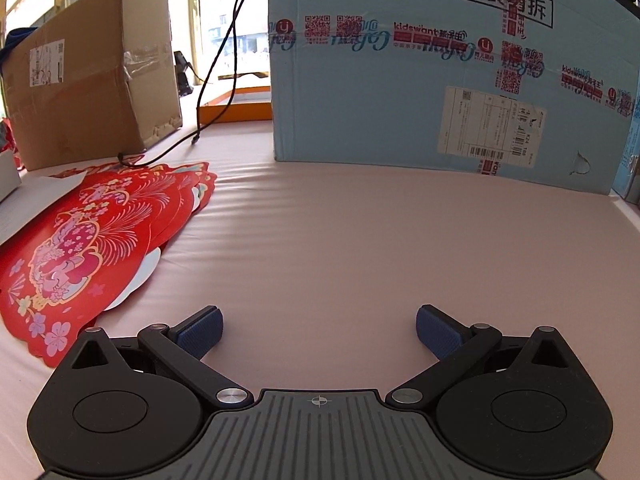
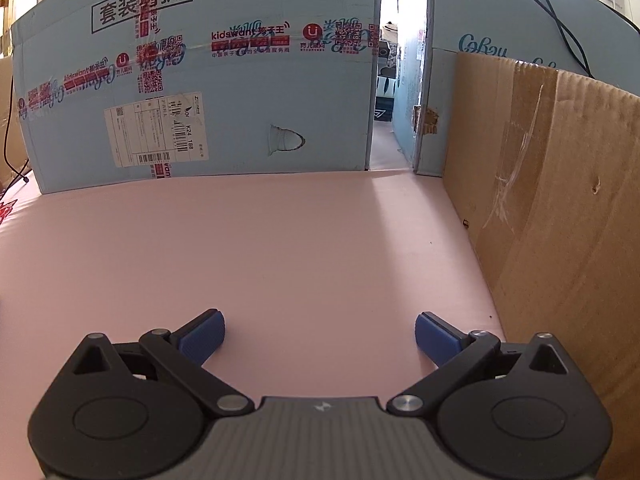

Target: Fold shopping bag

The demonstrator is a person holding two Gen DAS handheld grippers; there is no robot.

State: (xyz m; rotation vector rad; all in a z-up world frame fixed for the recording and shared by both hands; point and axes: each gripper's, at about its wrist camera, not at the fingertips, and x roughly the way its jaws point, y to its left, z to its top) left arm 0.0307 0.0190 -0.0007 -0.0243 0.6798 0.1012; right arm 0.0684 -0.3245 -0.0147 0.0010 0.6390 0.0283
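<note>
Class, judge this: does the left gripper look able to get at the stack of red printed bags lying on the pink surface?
Probably yes. The left gripper has its jaws open and empty, and the red printed bags lie flat just to its left, with nothing between them.

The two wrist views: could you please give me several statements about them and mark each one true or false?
1. The left gripper is open, with nothing between its fingers. True.
2. The right gripper is shut on a bag handle. False: it is open and empty.
3. The red printed bags lie flat on the pink surface, left of the left gripper. True.
4. The light blue box lies flattened. False: it stands upright at the far side.
5. A brown cardboard panel stands to the right of the right gripper. True.
</note>
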